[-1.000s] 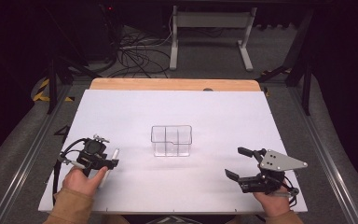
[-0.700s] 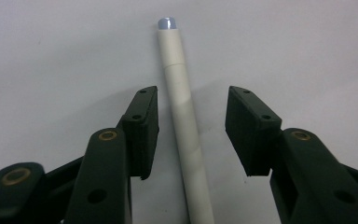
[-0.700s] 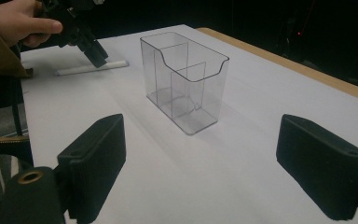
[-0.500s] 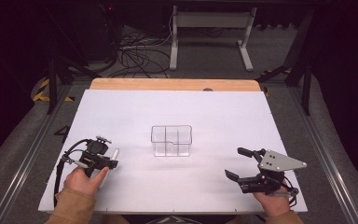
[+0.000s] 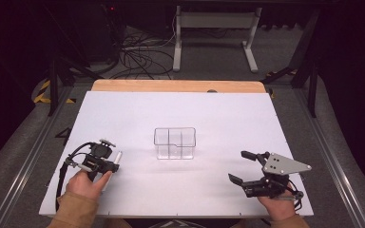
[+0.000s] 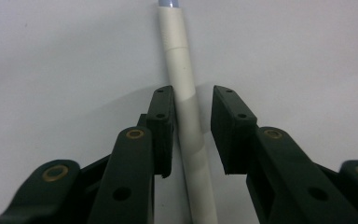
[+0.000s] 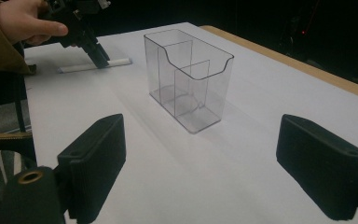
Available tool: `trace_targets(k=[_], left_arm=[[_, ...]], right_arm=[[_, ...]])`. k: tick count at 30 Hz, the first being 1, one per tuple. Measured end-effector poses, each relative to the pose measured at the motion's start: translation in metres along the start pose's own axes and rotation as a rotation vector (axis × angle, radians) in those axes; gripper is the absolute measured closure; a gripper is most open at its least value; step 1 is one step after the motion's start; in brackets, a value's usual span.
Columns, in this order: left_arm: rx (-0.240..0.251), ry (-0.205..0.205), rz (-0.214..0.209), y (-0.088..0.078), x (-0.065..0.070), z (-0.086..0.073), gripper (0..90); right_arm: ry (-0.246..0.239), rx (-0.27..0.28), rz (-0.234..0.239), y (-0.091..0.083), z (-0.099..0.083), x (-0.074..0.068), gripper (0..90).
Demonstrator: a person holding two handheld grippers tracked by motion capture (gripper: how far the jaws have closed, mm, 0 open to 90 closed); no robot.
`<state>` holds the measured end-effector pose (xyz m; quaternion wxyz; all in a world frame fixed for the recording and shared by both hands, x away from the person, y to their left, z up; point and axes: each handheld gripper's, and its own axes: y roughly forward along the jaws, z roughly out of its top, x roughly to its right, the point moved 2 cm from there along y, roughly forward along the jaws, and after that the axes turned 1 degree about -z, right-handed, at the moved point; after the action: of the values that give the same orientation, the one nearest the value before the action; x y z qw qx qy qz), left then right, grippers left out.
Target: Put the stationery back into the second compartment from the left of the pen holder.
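A white pen lies flat on the white table near the front left, also visible as the pen in the high view. My left gripper points down over it with one jaw on each side. Its jaws have just been closing: the left pad touches the pen, and a small gap remains at the right pad. From the right gripper view, the left gripper stands on the pen. My right gripper rests at the front right, wide open and holding nothing.
A clear plastic organiser with several compartments stands upright and empty mid-table, seen as the organiser ahead of the right jaws. A wooden table edge runs along the back. Cables and a desk frame lie on the floor beyond.
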<state>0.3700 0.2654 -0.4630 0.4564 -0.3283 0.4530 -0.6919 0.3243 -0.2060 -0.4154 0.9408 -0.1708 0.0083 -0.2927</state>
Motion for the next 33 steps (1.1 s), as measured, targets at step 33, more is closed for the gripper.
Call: trace_targets(k=[33], left_arm=[[0.038,-0.043,0.01,-0.0035,0.0021,0.0015,78.6]], right_arm=[[-0.022,-0.002,0.016,0.0011,0.0006,-0.0026,16.3]])
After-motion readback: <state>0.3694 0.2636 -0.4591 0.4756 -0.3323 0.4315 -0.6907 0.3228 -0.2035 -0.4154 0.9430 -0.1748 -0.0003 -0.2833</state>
